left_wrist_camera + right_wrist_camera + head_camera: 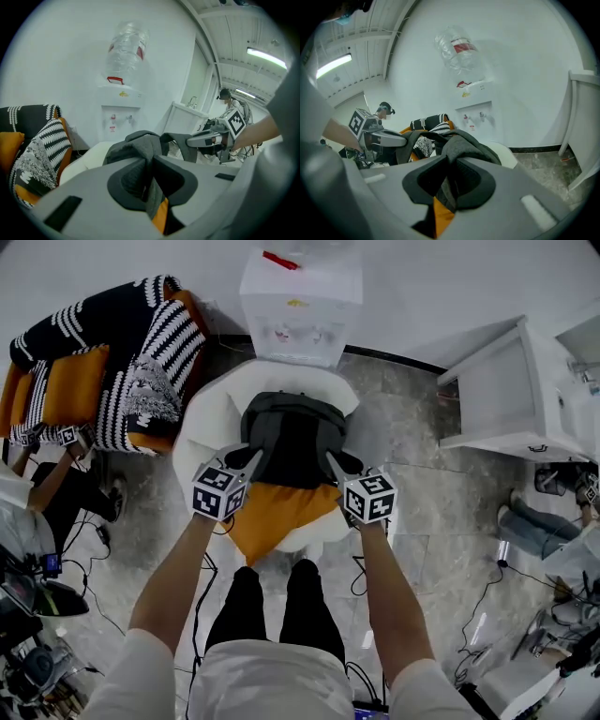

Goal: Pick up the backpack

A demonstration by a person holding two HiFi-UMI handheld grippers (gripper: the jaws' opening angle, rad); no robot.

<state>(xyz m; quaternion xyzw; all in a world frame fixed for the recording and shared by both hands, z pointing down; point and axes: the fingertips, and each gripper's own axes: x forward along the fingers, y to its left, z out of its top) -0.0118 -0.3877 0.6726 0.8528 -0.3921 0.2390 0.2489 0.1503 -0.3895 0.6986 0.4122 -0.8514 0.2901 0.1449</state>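
Our left tongs (253, 461) are clamped on grey fabric of the backpack (292, 435). We hold it over the white chair (206, 418) (an orange cushion (281, 512) shows beneath). Our right tongs (334, 463) grip its other side.

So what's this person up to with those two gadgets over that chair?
A person stands over a white round chair, picking up a dark grey backpack. The left hand-held gripper and the right hand-held gripper are each clamped on the bag's fabric, one on either side. An orange cushion lies under the bag, and a water dispenser stands behind the chair.
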